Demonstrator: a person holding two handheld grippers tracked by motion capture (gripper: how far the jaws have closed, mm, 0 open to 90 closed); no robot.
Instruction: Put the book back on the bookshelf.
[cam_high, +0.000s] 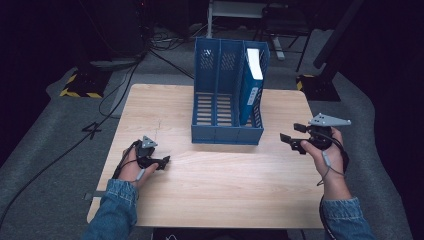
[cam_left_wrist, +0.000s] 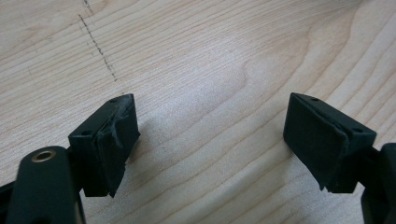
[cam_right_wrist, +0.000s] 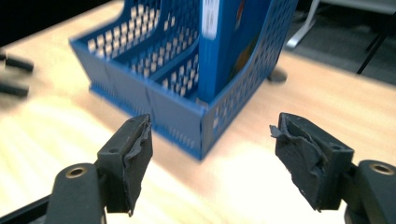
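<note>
A blue three-slot file rack (cam_high: 227, 134) stands at the back middle of the wooden table (cam_high: 225, 195). A blue folder with a white spine (cam_high: 251, 85) stands upright in its right slot. My left gripper (cam_high: 165, 161) lies low over the table's left front, jaws open over bare wood (cam_left_wrist: 210, 121), nothing between them. My right gripper (cam_high: 291, 132) hovers just right of the rack's front corner, pointing left toward it. In the right gripper view its jaws are open and empty (cam_right_wrist: 212, 135), with the rack (cam_right_wrist: 135, 93) and folder (cam_right_wrist: 224, 51) a short way ahead.
A pencil-like dashed mark (cam_left_wrist: 98, 46) crosses the wood ahead of the left gripper. Cables (cam_high: 105, 120) trail over the grey floor at the left. A black-and-yellow striped base (cam_high: 80, 89) sits behind the table's left corner, and metal stand legs (cam_high: 280, 45) behind the rack.
</note>
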